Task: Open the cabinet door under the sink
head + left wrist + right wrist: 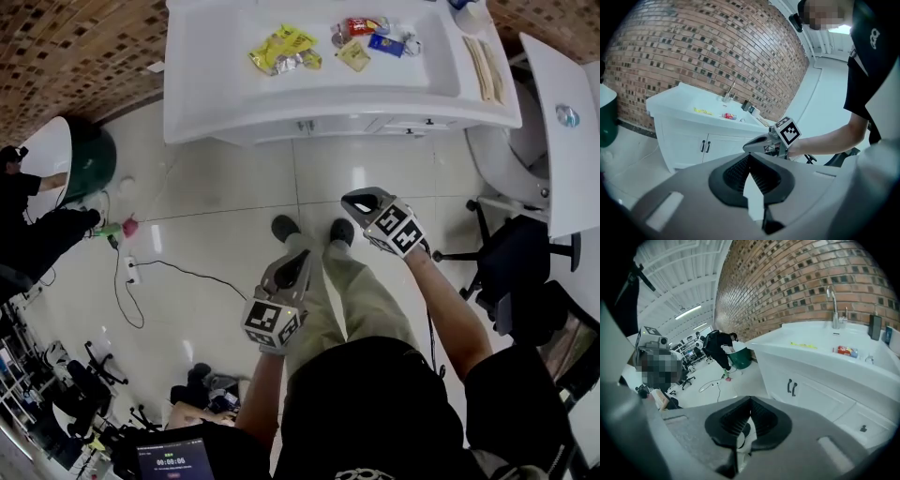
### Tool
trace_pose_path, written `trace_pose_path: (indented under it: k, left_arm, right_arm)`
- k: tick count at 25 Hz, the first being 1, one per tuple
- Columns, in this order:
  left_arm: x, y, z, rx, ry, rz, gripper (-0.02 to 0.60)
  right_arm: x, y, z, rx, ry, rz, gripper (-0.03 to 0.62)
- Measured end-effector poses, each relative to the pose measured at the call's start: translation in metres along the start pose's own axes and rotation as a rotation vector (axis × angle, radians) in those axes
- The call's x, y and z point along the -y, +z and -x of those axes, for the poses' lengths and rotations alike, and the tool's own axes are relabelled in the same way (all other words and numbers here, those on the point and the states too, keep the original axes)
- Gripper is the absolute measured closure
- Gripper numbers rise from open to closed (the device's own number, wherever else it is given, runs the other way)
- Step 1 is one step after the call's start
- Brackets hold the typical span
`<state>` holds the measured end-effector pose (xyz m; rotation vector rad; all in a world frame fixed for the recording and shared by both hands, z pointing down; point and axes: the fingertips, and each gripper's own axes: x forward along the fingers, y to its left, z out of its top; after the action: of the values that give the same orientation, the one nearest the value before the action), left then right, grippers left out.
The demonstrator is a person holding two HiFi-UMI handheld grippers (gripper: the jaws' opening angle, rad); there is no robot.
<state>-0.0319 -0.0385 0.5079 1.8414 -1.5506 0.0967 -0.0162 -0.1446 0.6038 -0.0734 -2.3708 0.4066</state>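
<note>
The white sink cabinet [309,112] stands across the floor ahead of me, with its doors closed. A pair of dark door handles [705,146] shows in the left gripper view, and the same handles [791,387] appear in the right gripper view. My left gripper [292,267] hangs over the floor tiles near my feet, shut on nothing. To its right, a little higher, my right gripper [361,201] is also shut and empty. Both are well short of the cabinet. The left gripper view shows its own closed jaws [751,159] and the right gripper [761,145] beyond them.
Snack packets [281,49] and small items lie in the sink top. A black office chair [511,262] and a white table [572,141] stand at the right. A green bin [89,164], a floor cable [173,270] and another person [28,225] are at the left.
</note>
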Motion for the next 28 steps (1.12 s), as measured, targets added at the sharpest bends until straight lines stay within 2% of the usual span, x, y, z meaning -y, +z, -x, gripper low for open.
trace_pose_path:
  k: [3, 9, 15, 20, 28]
  left_arm:
    - [-0.020, -0.001, -0.014, 0.021, 0.004, -0.006, 0.569]
    - [-0.064, 0.009, -0.043, 0.049, -0.008, -0.045, 0.569]
    - [-0.094, 0.004, -0.058, 0.038, -0.039, -0.081, 0.569]
    - [-0.109, -0.028, -0.060, 0.013, -0.071, -0.060, 0.569]
    - [-0.101, -0.082, -0.040, -0.051, -0.116, -0.084, 0.569]
  right_arm:
    - [0.010, -0.007, -0.032, -0.007, -0.006, -0.014, 0.603]
    - [0.052, -0.014, -0.093, 0.046, -0.125, -0.092, 0.603]
    - [0.087, -0.011, -0.131, 0.083, -0.180, -0.126, 0.603]
    - [0.123, -0.022, -0.154, 0.067, -0.257, -0.117, 0.603]
    - [0.169, -0.032, -0.191, 0.112, -0.322, -0.123, 0.603]
